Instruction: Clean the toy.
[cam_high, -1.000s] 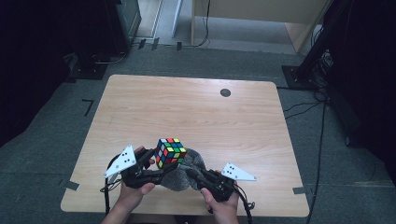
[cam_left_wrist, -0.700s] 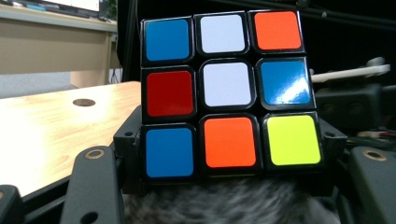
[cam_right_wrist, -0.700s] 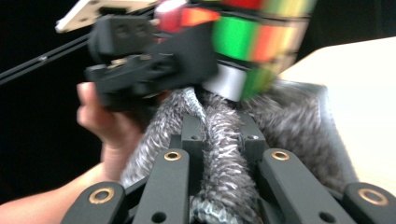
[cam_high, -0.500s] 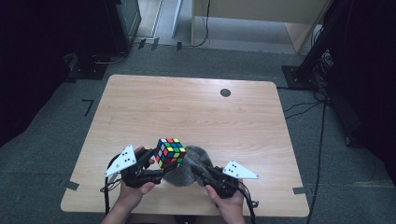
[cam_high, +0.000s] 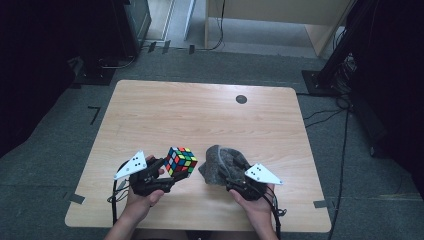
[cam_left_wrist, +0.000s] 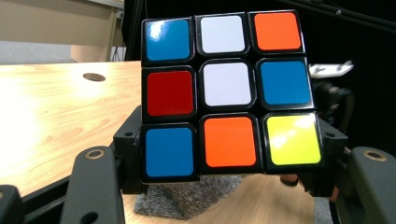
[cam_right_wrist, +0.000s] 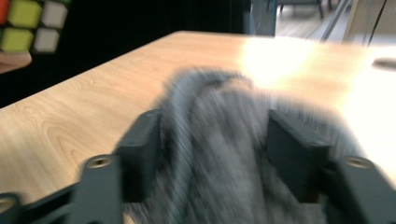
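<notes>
A scrambled Rubik's cube (cam_high: 181, 161) is held just above the table near the front edge, with my left gripper (cam_high: 170, 172) shut on its sides. In the left gripper view the cube (cam_left_wrist: 229, 95) shows a face of blue, white, orange, red and yellow squares between the jaws. A crumpled grey cloth (cam_high: 222, 162) lies on the table to the cube's right. My right gripper (cam_high: 232, 176) reaches into it from the front. Its jaws have just been opening, and in the blurred right gripper view they stand apart with the cloth (cam_right_wrist: 210, 93) bunched between them.
The wooden table (cam_high: 200, 115) has a small black round mark (cam_high: 241, 99) at the back right. Dark floor, cables and furniture legs surround it. The cube (cam_right_wrist: 28, 23) also shows far off at the top left of the right gripper view.
The right hand has shifted to the right with the cloth, which now lies apart from the cube. The right jaws have opened. The left hand and cube have stayed put.
</notes>
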